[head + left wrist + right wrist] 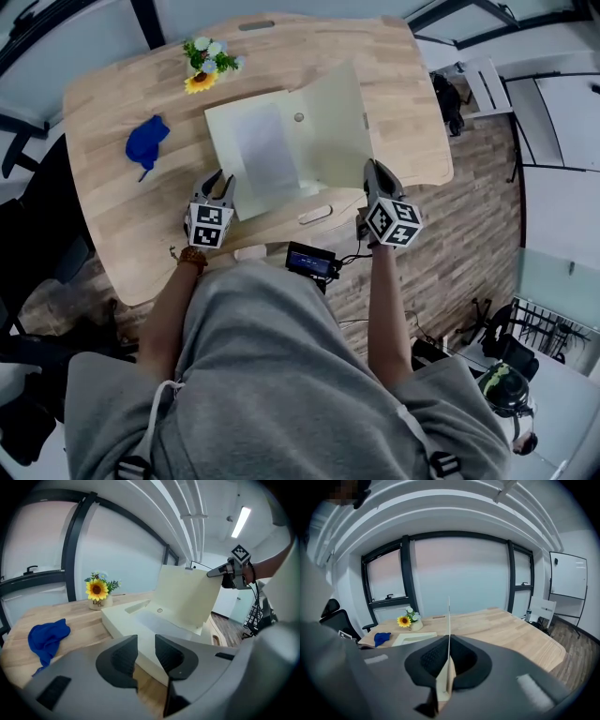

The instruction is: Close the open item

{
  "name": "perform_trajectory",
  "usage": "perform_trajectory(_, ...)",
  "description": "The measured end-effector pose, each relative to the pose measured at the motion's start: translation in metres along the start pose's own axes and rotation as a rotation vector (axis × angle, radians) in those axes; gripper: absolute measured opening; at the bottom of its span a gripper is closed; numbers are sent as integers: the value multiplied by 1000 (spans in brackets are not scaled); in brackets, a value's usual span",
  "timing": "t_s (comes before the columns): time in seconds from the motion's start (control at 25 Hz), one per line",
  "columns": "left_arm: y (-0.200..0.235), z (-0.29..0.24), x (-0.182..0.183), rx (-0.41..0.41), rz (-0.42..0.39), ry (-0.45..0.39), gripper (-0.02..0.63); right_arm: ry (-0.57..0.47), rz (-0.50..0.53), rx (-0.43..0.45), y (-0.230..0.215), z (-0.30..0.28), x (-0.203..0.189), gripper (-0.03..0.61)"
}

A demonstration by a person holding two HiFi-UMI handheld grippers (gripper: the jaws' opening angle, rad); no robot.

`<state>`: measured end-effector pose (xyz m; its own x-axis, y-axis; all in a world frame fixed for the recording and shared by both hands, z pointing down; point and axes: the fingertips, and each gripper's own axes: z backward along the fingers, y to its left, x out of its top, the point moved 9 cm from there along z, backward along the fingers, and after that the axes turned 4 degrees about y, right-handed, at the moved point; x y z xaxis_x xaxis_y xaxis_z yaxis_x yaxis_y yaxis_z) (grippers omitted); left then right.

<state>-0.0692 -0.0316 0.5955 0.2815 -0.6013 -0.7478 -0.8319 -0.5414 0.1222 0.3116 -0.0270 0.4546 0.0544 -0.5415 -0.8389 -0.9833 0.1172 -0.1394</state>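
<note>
Right gripper, held high at the bench's near edge, has fingers clamped on the raised lid of the cream box lying mid-bench — left gripper low at its near corner, fingers apart, contact unclear.

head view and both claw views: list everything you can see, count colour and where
table: 1, light wood, under everything
folder: 1, cream, open at table centre, flap raised on its right
cloth: 1, blue, crumpled, left of the folder
sunflower pot: 1, yellow flower in a pale pot, far side, behind the folder
device: 1, black, at the near table edge
chair: 1, white, on the floor past the table's right end
left claw: 1, grey, open, by the folder's near left corner
right claw: 1, grey, shut on the raised flap's edge
</note>
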Motion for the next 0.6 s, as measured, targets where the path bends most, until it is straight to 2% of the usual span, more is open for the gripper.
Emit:
perform_trajectory(0.16, -2, -5, -10, -25, -14, 16, 121, -4, -3, 31, 11, 1, -2, 14)
perform_trajectory(0.32, 1, -11, -10, -33, 4, 17, 129, 0, 0, 71, 23, 2, -2, 14)
perform_trajectory(0.6, 5, -17, -17, -39, 44, 69, 129, 17, 48, 136, 39, 5, -1, 14)
